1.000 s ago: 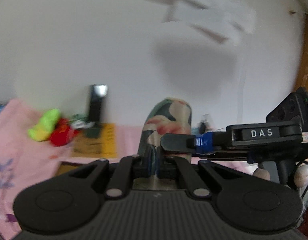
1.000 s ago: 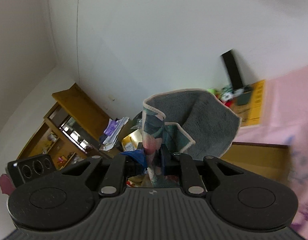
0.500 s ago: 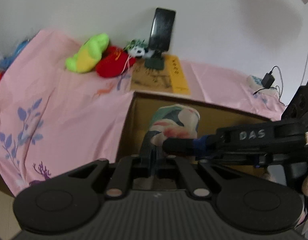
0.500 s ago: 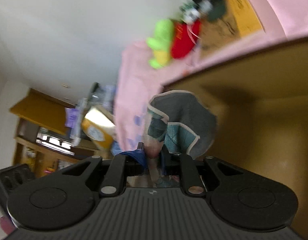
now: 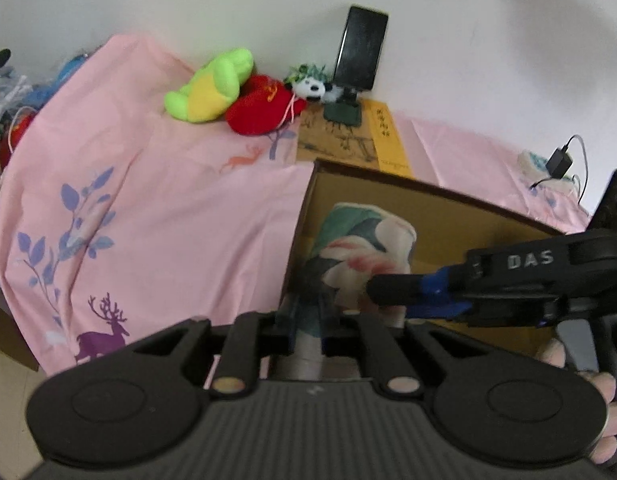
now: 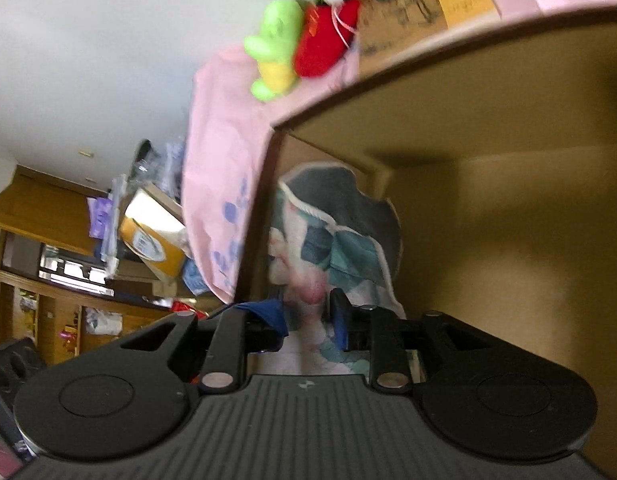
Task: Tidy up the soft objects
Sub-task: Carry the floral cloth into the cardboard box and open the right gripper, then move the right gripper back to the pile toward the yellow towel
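Both grippers hold one floral towel (image 5: 360, 240), grey on its back (image 6: 340, 200). My left gripper (image 5: 308, 320) is shut on its lower edge. My right gripper (image 6: 308, 316) is shut on the same towel and also shows from the right in the left wrist view (image 5: 392, 288). The towel hangs just inside the near left corner of an open cardboard box (image 5: 448, 216), whose walls also show in the right wrist view (image 6: 488, 152).
The box stands on a pink printed sheet (image 5: 168, 200). At the back lie a green-yellow plush (image 5: 212, 88), a red plush (image 5: 264, 108), a small panda (image 5: 312, 86), a phone on a stand (image 5: 360, 56) and a charger (image 5: 560, 162). Cluttered shelves (image 6: 68, 272) show at left.
Both grippers have come down with the towel from in front of the wall into the box. The towel now sits lower, inside the box corner.
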